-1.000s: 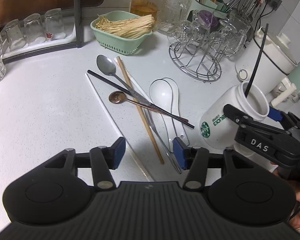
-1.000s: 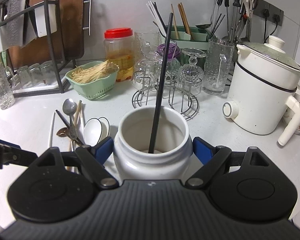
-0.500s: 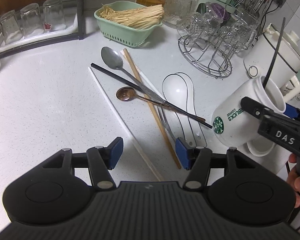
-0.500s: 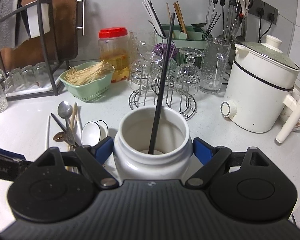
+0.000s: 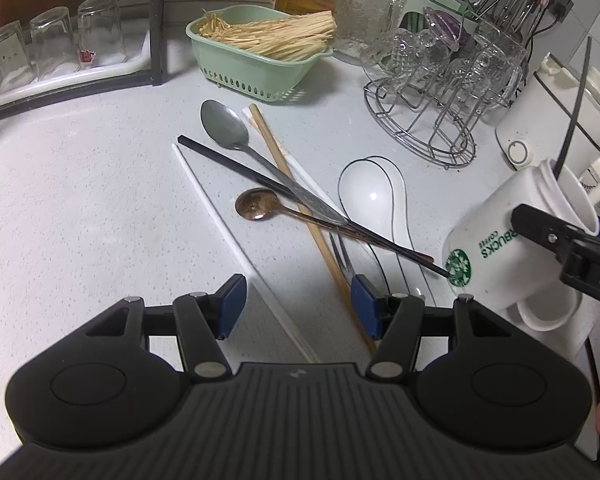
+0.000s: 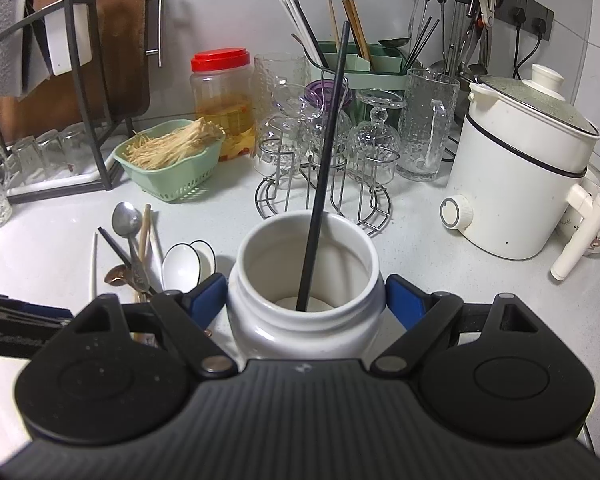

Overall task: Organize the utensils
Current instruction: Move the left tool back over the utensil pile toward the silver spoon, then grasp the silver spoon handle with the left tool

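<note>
Loose utensils lie on the white counter in the left wrist view: a steel spoon (image 5: 224,128), a black chopstick (image 5: 252,172), a wooden chopstick (image 5: 284,172), a white chopstick (image 5: 220,220), a copper spoon (image 5: 256,204) and two white ceramic spoons (image 5: 370,196). My left gripper (image 5: 298,302) hangs open over their near ends; its pads touch nothing. My right gripper (image 6: 306,298) is shut on a white mug (image 6: 300,328), which appears tilted at the right (image 5: 500,252). One black chopstick (image 6: 328,152) stands inside the mug.
A green basket of sticks (image 5: 252,64) and a wire rack of glasses (image 5: 432,92) stand behind the utensils. A white cooker (image 6: 516,184) sits at the right, a green caddy (image 6: 360,64) and a red-lidded jar (image 6: 220,92) by the wall, a dish rack (image 5: 52,44) at the left.
My left gripper has sunk and moved in toward the loose utensils, which now look larger. Its jaws keep the same gap. The right gripper and mug have hardly moved.
</note>
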`<state>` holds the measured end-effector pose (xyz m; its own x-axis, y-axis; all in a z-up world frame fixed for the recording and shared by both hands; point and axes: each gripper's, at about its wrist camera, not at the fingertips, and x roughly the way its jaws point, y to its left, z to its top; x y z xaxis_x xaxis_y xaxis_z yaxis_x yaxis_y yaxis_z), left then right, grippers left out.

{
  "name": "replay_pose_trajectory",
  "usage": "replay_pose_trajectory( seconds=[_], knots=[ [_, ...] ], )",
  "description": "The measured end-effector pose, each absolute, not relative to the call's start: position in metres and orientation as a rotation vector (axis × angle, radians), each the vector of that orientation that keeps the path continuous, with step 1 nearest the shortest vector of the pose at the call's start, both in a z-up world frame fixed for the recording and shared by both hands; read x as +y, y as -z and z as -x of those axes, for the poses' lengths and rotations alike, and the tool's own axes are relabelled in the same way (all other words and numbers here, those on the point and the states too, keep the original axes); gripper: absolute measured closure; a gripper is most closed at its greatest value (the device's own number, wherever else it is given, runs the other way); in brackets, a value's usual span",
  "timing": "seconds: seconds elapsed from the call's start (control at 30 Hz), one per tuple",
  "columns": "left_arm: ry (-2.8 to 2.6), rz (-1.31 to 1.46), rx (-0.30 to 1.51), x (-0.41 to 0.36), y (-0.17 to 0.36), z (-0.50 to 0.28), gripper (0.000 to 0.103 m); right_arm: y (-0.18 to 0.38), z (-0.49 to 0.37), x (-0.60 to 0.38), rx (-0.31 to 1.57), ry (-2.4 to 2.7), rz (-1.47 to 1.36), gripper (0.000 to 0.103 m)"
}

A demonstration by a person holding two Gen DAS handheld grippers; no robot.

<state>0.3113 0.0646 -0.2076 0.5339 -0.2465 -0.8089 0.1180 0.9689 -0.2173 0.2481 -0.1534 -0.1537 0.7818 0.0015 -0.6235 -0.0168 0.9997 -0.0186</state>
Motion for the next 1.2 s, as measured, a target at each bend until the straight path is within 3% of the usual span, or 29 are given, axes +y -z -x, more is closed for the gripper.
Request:
replay_pose_trajectory(
  seconds=[0.77, 1.2],
  knots=[
    [0.172, 0.165, 0.860, 0.075, 0.203, -0.371, 0.040, 0.156, -0.248, -0.150, 0.643, 0.007, 0.023, 0.014],
    [0.180, 0.231, 0.838, 0.123, 0.220, -0.440, 0.059, 0.157, -0.254, -0.149, 0.632, 0.004, 0.036, 0.014]
  ],
)
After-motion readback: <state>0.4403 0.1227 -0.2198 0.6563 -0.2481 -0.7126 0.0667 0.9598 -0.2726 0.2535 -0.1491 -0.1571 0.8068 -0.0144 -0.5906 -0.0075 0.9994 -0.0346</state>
